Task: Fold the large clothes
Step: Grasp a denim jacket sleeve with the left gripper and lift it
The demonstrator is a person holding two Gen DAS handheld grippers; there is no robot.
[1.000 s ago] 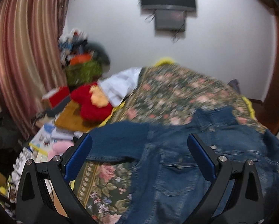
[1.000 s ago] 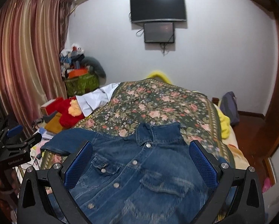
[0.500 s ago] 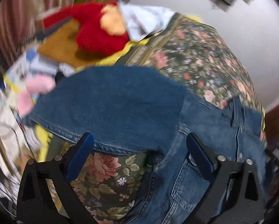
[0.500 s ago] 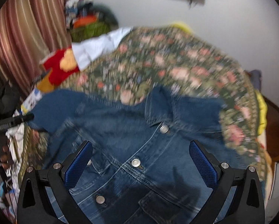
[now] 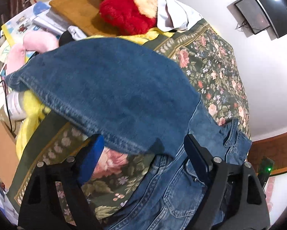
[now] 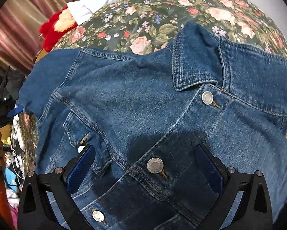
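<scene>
Left gripper (image 5: 143, 149) fingers closing, still apart; right gripper (image 6: 145, 161) fingers spread

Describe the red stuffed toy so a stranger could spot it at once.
Start at the bed with the dark floral bedspread. Follow its far edge to the crumpled white cloth; the fluffy red plush toy lies against it, beside a wooden board. Only it is bright red with a pale yellow patch.

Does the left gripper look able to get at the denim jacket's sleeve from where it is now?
Probably yes. The left gripper, jaws just closing but not yet shut, already straddles the lower hem of the sleeve, with nothing lying over it.
</scene>
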